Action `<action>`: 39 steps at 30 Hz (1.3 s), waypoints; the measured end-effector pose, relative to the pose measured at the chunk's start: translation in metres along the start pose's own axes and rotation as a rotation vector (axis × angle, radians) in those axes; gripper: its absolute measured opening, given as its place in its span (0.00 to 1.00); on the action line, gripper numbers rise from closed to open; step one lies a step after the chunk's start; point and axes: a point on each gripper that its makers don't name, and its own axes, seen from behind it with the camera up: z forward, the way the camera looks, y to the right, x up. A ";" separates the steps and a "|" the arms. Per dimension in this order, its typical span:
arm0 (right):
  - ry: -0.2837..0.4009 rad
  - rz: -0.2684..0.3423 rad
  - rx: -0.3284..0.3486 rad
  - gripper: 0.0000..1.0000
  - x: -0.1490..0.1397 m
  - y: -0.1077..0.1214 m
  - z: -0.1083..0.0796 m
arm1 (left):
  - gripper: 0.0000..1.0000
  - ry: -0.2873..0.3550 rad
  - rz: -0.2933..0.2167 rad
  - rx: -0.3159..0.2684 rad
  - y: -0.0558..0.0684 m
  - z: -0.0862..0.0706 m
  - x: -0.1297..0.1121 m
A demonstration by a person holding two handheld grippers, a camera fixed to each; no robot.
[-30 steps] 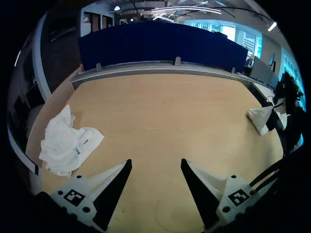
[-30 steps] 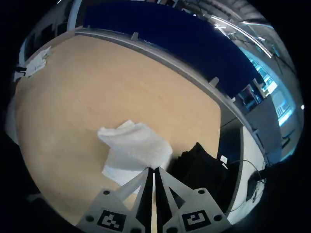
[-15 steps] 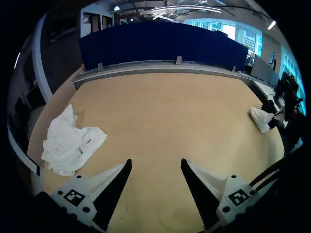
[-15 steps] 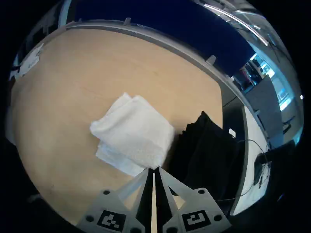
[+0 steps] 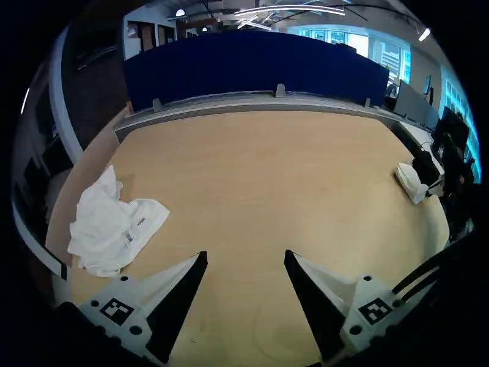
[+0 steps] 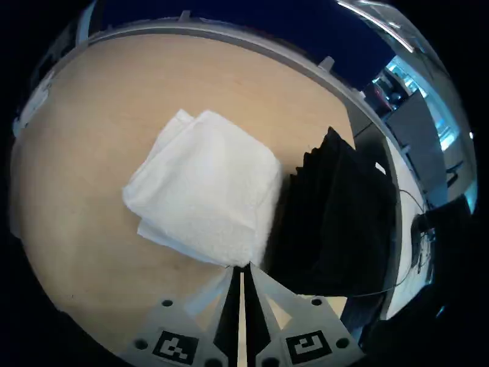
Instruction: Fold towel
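Cloth [image 6: 342, 214] in black abuts the folded towel [image 6: 202, 189] pinched in right claw [image 6: 242, 269]; left claw [image 5: 245, 252] gapes empty.

Two cameras, one riding on each of my tools.
My left tool [image 5: 244, 253] looks low across the tabletop [image 5: 263, 177] toward the blue partition [image 5: 257, 64], from well back. My right tool [image 6: 242, 266] looks steeply down, close over the folded towel [image 6: 205, 186]. Both share that tabletop; the towel sits small at the left gripper view's right edge.
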 end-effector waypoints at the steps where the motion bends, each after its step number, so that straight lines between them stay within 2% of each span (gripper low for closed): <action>1: -0.002 0.006 -0.001 0.03 -0.001 -0.001 0.002 | 0.94 -0.001 0.002 0.002 0.000 0.000 0.000; 8: -0.020 0.036 0.000 0.03 -0.007 -0.009 0.014 | 0.94 -0.006 0.016 0.008 -0.003 0.000 -0.002; 14: -0.018 0.068 -0.012 0.06 -0.008 -0.008 0.015 | 0.93 -0.006 0.019 0.007 -0.002 0.001 -0.002; 19: -0.003 0.079 -0.024 0.22 -0.008 -0.005 0.009 | 0.94 -0.003 0.017 0.009 -0.005 0.002 0.000; 24: 0.030 0.079 -0.051 0.49 -0.005 0.003 -0.003 | 0.94 -0.001 0.012 0.007 -0.007 0.002 0.002; 26: 0.042 0.080 -0.061 0.56 -0.003 0.006 -0.008 | 0.93 -0.001 0.013 0.005 -0.007 0.002 0.003; 30: 0.055 0.080 -0.071 0.61 -0.003 0.008 -0.017 | 0.93 0.002 0.017 0.000 -0.004 0.001 0.004; 34: 0.083 0.082 -0.067 0.61 0.004 0.004 -0.023 | 0.94 0.005 0.019 -0.007 -0.002 0.000 0.004; 36: 0.105 0.086 -0.061 0.66 0.011 0.001 -0.027 | 0.94 0.007 0.019 -0.008 -0.002 0.000 0.004; 39: 0.140 0.095 -0.050 0.79 0.024 -0.004 -0.031 | 0.94 0.010 0.018 -0.009 -0.002 -0.002 0.005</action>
